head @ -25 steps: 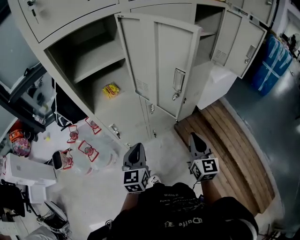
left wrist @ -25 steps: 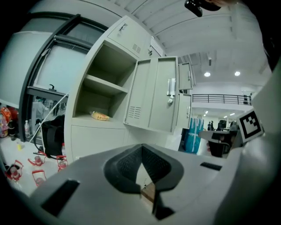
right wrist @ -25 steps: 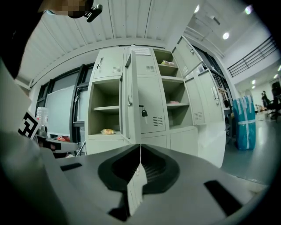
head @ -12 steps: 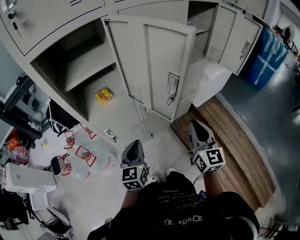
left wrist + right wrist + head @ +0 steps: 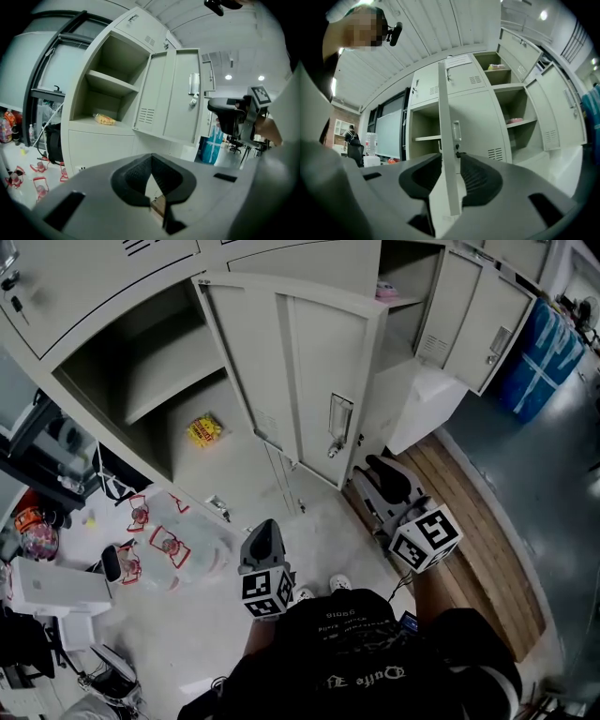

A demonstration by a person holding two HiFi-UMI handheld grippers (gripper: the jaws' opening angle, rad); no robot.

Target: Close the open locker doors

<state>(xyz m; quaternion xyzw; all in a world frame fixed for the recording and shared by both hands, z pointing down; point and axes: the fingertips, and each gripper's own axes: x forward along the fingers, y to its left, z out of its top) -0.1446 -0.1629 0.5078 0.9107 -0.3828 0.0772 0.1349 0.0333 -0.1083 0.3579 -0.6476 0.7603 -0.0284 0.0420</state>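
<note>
Ceiling lamps [image 5: 228, 77] give me bright, even light, with soft shadow inside the open locker [image 5: 141, 371] and a dull sheen on the grey floor [image 5: 562, 474]. Both gripper views bulge fisheye-style, black at the corners and blurred nearest the lens.

1. Black shirt [image 5: 366, 676]: pale print in several lines, seen upside down; the letters cannot be read with certainty.
2. Left cube [image 5: 264, 592] and right cube [image 5: 427, 538]: square black-and-white code markers, no letters.
3. Paper sheet [image 5: 458, 61] on the upper locker door [image 5: 464, 77]: print too small to read.
4. Yellow packet [image 5: 202, 429] on the locker shelf [image 5: 234, 465]: print illegible.
</note>
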